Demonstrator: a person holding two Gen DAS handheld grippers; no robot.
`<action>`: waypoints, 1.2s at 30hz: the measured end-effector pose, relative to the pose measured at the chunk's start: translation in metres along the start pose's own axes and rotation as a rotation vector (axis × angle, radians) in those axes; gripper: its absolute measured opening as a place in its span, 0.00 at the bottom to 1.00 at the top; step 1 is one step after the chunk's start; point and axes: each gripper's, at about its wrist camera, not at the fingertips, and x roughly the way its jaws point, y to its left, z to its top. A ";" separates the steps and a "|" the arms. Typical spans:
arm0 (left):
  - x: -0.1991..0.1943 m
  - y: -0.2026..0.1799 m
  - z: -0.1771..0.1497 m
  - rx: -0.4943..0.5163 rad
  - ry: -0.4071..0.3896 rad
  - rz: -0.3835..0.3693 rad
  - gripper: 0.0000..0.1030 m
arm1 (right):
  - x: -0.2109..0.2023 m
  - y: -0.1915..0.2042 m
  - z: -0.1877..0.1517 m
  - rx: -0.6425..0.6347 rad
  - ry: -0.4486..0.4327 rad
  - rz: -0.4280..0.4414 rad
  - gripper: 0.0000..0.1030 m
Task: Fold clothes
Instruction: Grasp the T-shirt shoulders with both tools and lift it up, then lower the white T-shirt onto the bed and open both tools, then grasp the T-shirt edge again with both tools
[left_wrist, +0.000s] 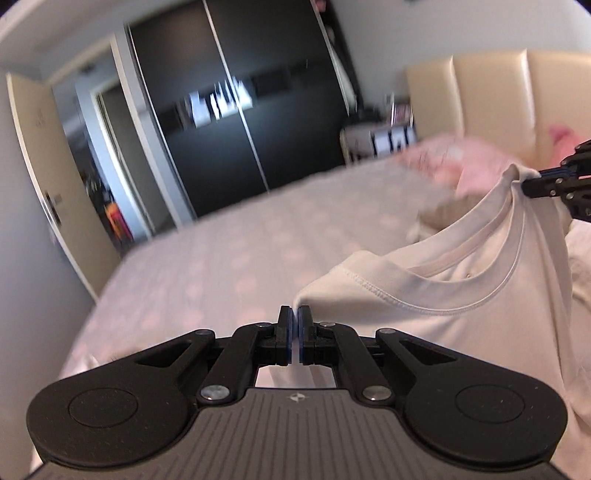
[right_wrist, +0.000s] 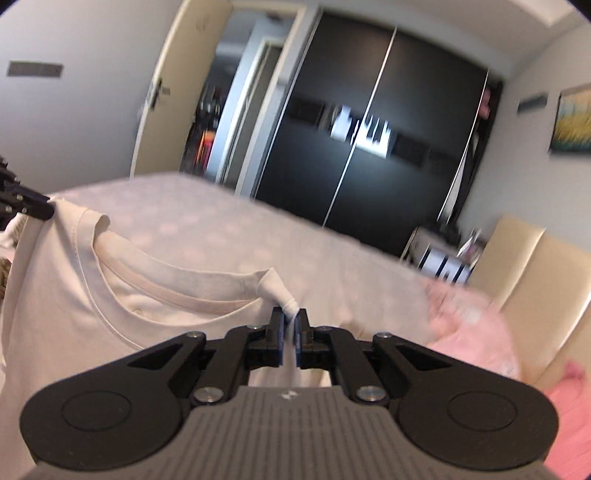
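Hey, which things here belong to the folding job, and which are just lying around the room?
Part of the job:
- white cotton T-shirt, held by both shoulders
- left tongs, shut on it
- right tongs, shut on it
- pale spotted bedspread beneath

Lying about:
- crumpled pink cloth
- black sliding wardrobe
- cream padded headboard
- framed picture

Both wrist cams close behind fingers — share bed, wardrobe

surface: bed, dotted pale cover; on it: pink cloth near headboard
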 end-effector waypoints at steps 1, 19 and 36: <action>0.021 0.000 -0.006 -0.003 0.031 -0.005 0.01 | 0.021 0.002 -0.008 0.006 0.030 0.006 0.06; 0.155 0.008 -0.081 -0.089 0.264 -0.126 0.18 | 0.184 0.009 -0.105 0.110 0.321 0.122 0.31; 0.112 0.072 -0.185 -0.407 0.485 -0.122 0.41 | 0.133 -0.042 -0.185 0.392 0.553 0.090 0.52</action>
